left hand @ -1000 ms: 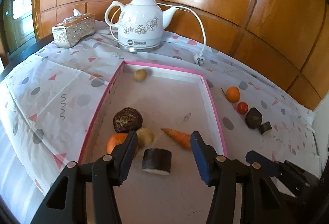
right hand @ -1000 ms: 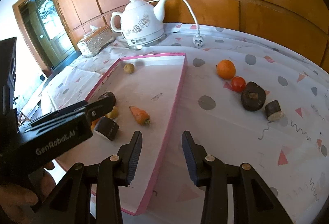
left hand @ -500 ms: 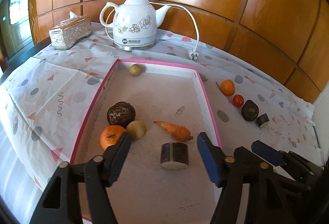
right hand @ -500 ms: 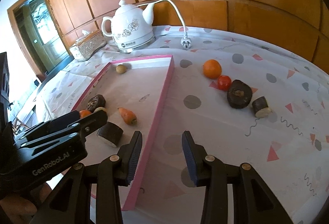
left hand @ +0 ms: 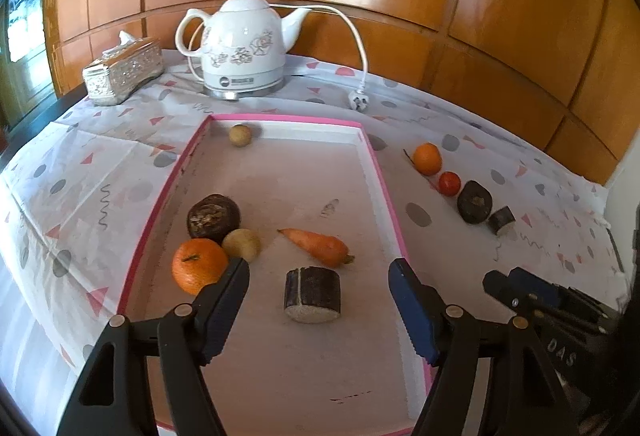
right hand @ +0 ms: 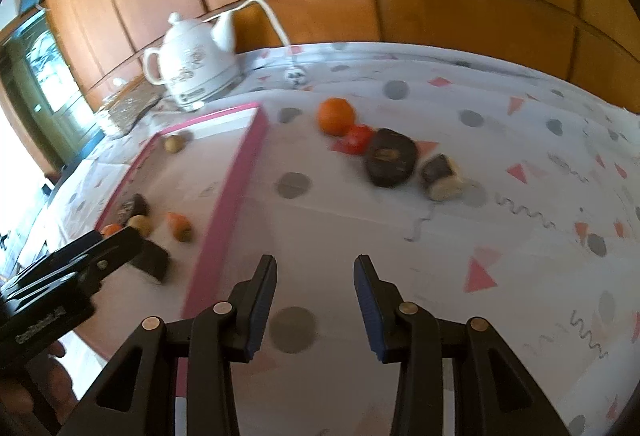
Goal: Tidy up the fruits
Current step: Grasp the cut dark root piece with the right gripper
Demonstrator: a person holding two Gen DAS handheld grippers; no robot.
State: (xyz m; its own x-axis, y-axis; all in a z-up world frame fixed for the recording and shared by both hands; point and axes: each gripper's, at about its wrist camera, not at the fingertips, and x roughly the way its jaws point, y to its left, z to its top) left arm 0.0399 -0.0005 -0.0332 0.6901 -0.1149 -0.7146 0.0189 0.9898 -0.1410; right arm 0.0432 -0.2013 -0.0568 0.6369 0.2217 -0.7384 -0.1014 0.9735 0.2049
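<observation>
A pink-rimmed tray (left hand: 382, 180) holds an orange (left hand: 199, 265), a dark round fruit (left hand: 213, 217), two small tan balls (left hand: 241, 244), a carrot (left hand: 316, 245) and a dark cut piece (left hand: 313, 294). My left gripper (left hand: 318, 266) hovers over the tray with its jaws opening. The dark cut piece lies between them, untouched. On the cloth to the right sit an orange (right hand: 336, 115), a tomato (right hand: 358, 139), a dark fruit (right hand: 390, 156) and a cut piece (right hand: 442, 176). My right gripper (right hand: 315, 260) is open and empty over the cloth, short of that row.
A white kettle (left hand: 240, 44) with a cord and plug (left hand: 357, 98) stands behind the tray, and a silver tissue box (left hand: 122, 70) sits at the back left. Wood panelling backs the table. The cloth drops off at the left edge. A hand holds the left gripper (right hand: 100, 248).
The left jaws have spread wider around the dark cut piece. The right gripper has shifted right, away from the tray's rim and toward the row of fruit, and its view has tilted.
</observation>
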